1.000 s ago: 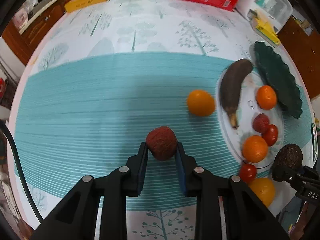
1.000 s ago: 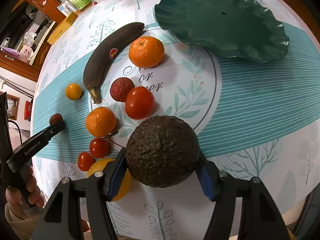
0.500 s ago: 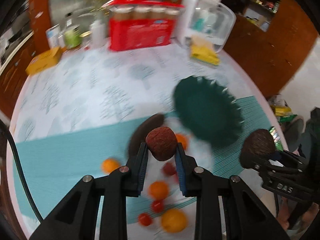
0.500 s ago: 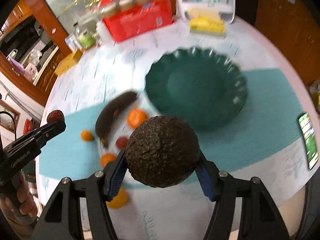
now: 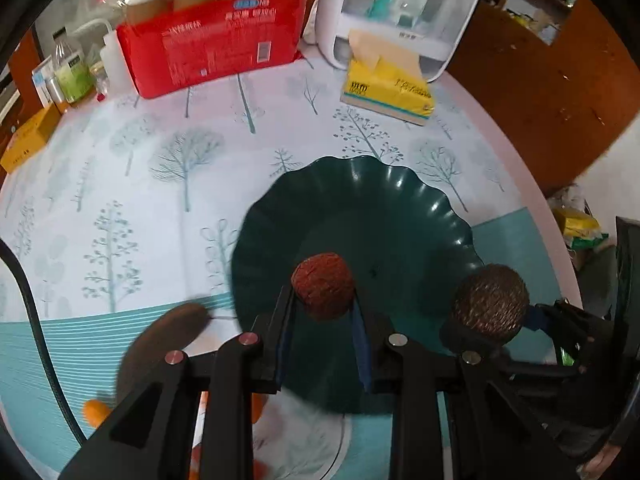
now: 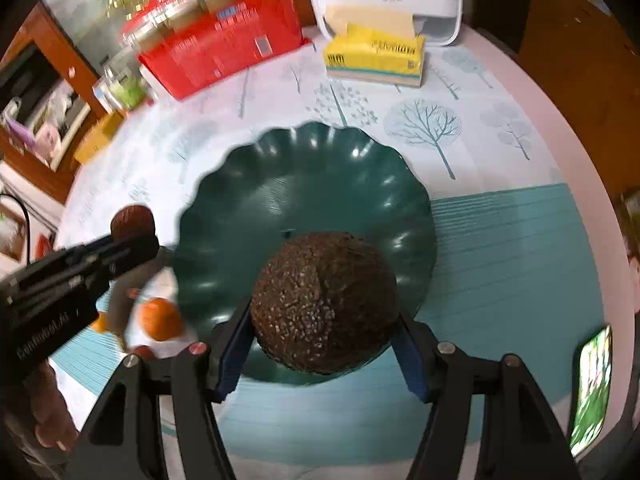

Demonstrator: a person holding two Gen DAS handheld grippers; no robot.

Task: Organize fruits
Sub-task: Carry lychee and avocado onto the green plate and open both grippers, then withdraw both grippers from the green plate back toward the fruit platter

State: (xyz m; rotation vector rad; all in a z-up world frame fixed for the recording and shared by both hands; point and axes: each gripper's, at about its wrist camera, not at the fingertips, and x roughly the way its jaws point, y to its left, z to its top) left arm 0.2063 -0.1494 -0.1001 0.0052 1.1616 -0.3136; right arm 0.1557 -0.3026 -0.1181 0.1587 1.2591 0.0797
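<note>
Fruit held aloft counts two, one small reddish lychee [image 5: 323,286] clenched in the left gripper [image 5: 322,312] and one dark bumpy avocado [image 6: 324,314] clenched in the right gripper [image 6: 325,342], both over one green scalloped plate [image 6: 304,184].

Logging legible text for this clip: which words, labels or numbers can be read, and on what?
Red plastic-wrapped pack of paper cups: white print and a barcode, too blurred to read.
Yellow tissue box: dark lettering and a code square, unreadable.
Black left gripper: pale lettering on its body, blurred.
Phone screen: no readable text.
White storage box: small label, too small.
</note>
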